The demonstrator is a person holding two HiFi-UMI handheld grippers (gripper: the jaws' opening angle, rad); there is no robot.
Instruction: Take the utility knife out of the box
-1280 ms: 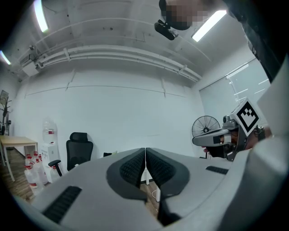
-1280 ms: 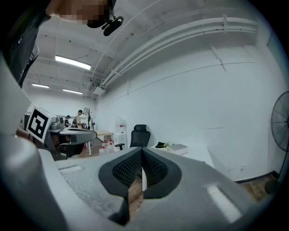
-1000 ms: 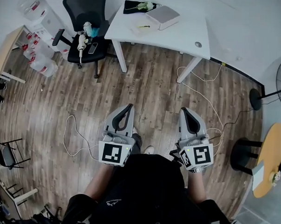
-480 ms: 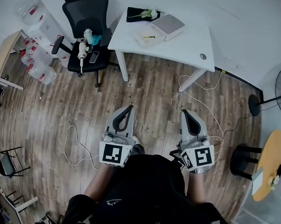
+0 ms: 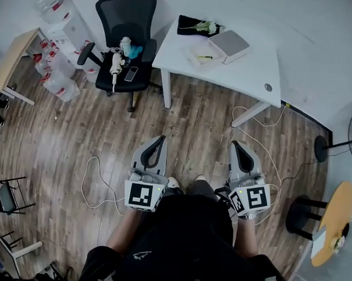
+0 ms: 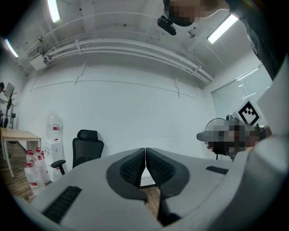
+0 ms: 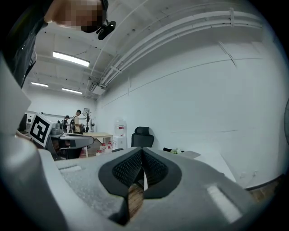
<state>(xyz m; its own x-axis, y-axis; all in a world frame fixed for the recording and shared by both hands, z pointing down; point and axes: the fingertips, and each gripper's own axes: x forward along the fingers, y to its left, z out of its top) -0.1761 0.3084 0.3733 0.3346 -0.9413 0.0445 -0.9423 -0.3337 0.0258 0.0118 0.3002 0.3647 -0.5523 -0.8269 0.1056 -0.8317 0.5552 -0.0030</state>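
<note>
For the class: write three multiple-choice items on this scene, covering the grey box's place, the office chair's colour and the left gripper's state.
1. The grey box rests: A on the office chair; B on the white table; C in the left gripper.
2. The office chair is: A black; B red; C white.
3. The left gripper's jaws are: A wide apart; B clamped on a knife; C shut, empty.
Key: B, it lies on the tabletop; A, back and seat are black; C, they meet, nothing between.

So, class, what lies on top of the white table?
On the white table: a grey box, a black cloth with flowers, and a clear tray. What is inside the box cannot be seen.
</note>
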